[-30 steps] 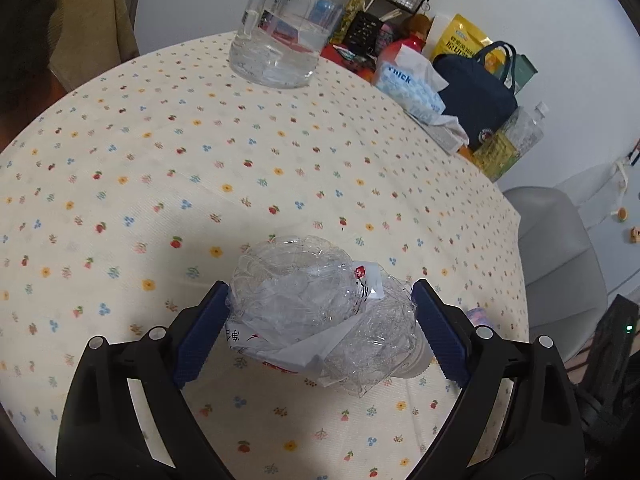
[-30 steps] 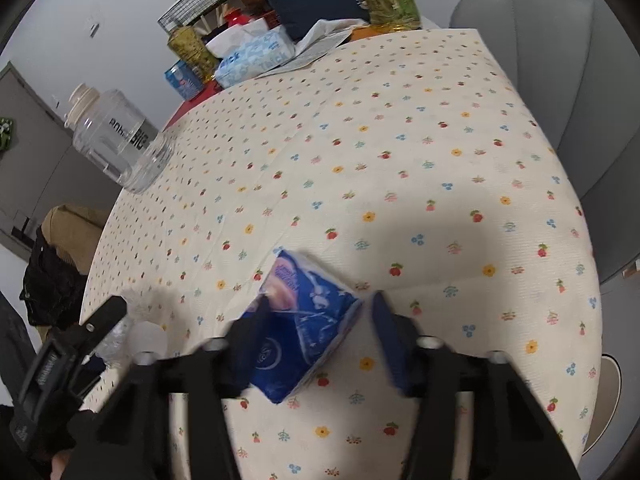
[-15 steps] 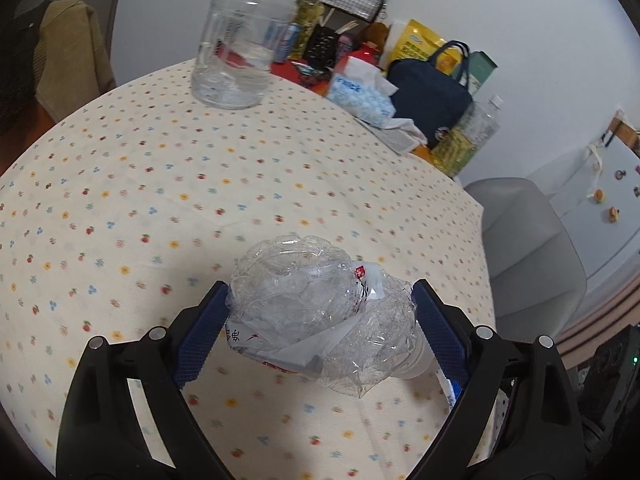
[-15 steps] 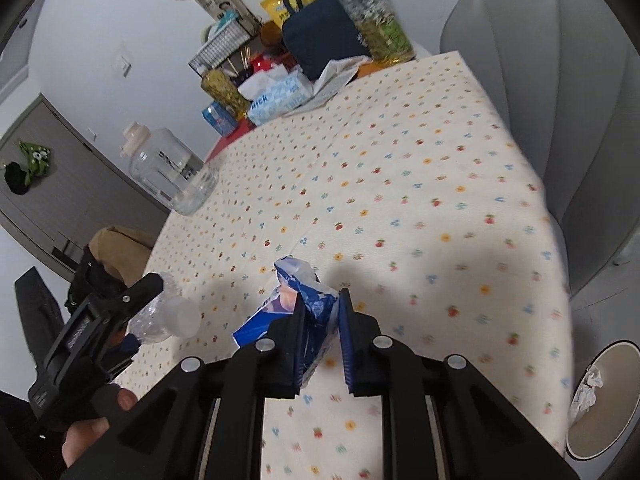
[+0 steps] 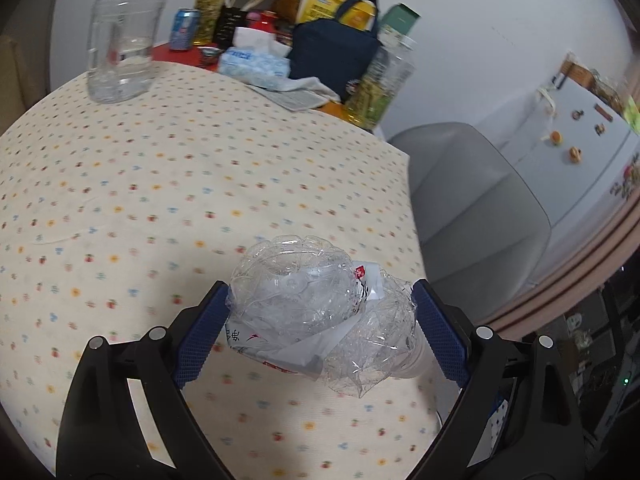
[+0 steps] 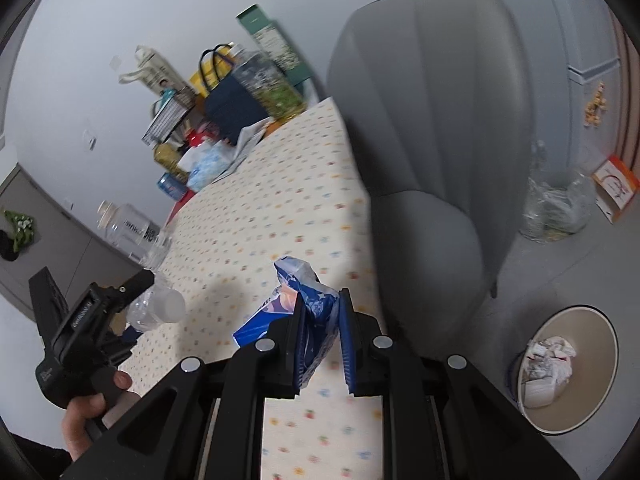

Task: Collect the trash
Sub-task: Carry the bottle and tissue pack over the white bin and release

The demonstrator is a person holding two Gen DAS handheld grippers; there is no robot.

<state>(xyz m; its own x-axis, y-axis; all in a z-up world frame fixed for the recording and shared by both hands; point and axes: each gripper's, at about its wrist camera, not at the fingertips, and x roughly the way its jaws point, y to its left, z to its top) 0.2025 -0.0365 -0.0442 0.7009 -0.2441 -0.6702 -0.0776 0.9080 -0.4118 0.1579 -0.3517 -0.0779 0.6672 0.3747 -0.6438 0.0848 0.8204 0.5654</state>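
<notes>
My left gripper [image 5: 320,320] is shut on a crushed clear plastic bottle [image 5: 316,304] with a white label, held above the near edge of the table [image 5: 160,184]. In the right wrist view the left gripper shows at the left [image 6: 92,316] with the bottle's cap end [image 6: 160,306] sticking out. My right gripper [image 6: 322,312] is shut on a crumpled blue snack wrapper [image 6: 304,300], lifted over the table's corner. A beige trash bin [image 6: 568,364] with white paper inside stands on the floor at lower right.
A grey chair [image 6: 432,128] stands against the table's right edge, between table and bin. A big clear water jug [image 5: 120,40], tissue pack [image 5: 256,64], navy bag [image 5: 332,52], cans and bottles crowd the table's far side. A clear bag of bottles [image 6: 556,204] sits on the floor.
My right gripper closed on the blue wrapper and lifted it off the table, swinging right toward the bin. My left gripper, still holding the bottle, rose and turned right as well.
</notes>
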